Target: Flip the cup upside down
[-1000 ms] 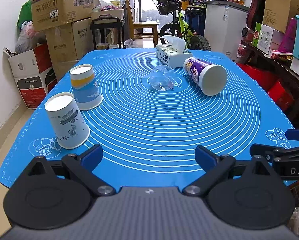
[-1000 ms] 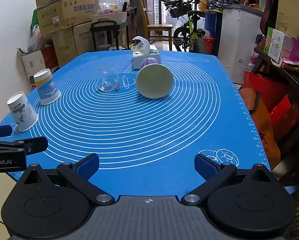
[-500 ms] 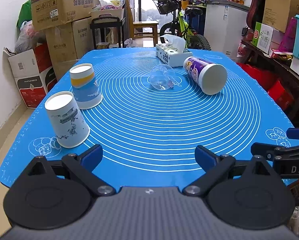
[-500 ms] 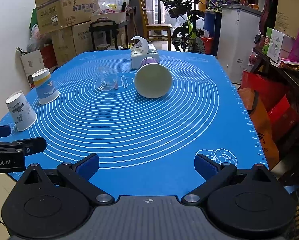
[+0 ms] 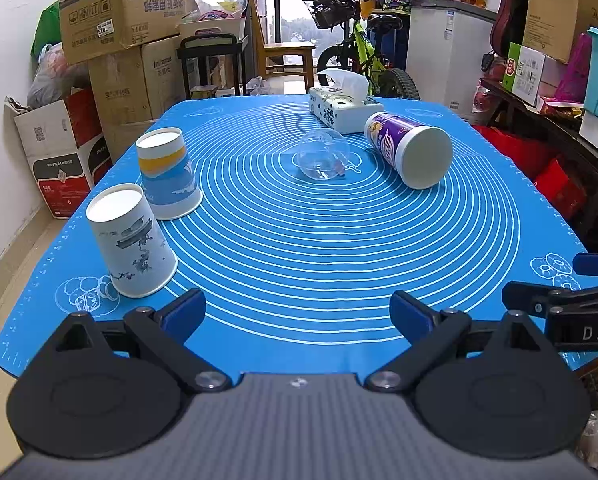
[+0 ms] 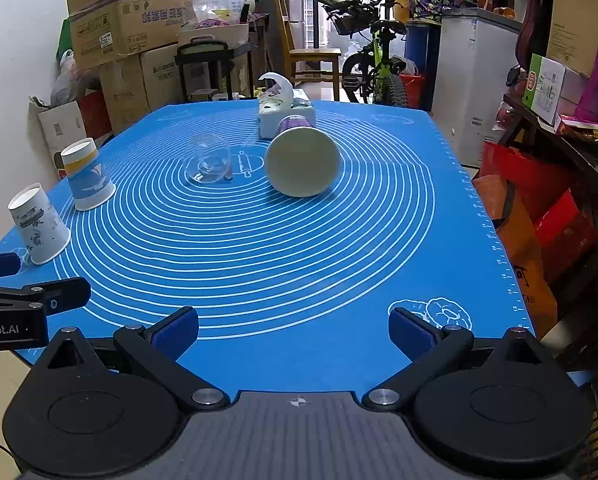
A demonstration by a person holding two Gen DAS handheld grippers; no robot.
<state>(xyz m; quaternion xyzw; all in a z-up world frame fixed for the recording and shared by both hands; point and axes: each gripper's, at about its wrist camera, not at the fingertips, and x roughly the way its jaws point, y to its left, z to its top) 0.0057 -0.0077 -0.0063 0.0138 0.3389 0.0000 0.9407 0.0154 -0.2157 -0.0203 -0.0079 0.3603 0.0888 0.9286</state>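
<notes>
No cup is held at this moment, so the task is judged to be at its approach step. The left gripper (image 5: 297,310) is seen spread wide over the near edge of the tabletop (image 5: 339,264), and the right gripper (image 6: 293,328) is likewise spread, with nothing between its blue pads. Two paper cups already stand mouth-down at the near left — the white ink-print cup (image 5: 131,242) and, just beyond it, the blue-and-orange cup (image 5: 167,174). Two others lie on their sides near the middle: the clear plastic cup (image 5: 323,154) and, to its right, the purple-printed cup (image 5: 409,150), its white base turned toward the cameras. Which of these is meant cannot be told from the task sentence; the purple-printed cup is judged the likelier for the right gripper, since it lies nearly straight ahead of it. The next move would call for a reach across the mat, a closing on the cup's wall, then a tilt until the mouth meets the mat. From the left wrist view the cup's printed side and the tissue box (image 5: 341,110) are shown clear of each other, whereas in the right wrist view the round base hides most of the cup's body — and part of the box behind it.
</notes>
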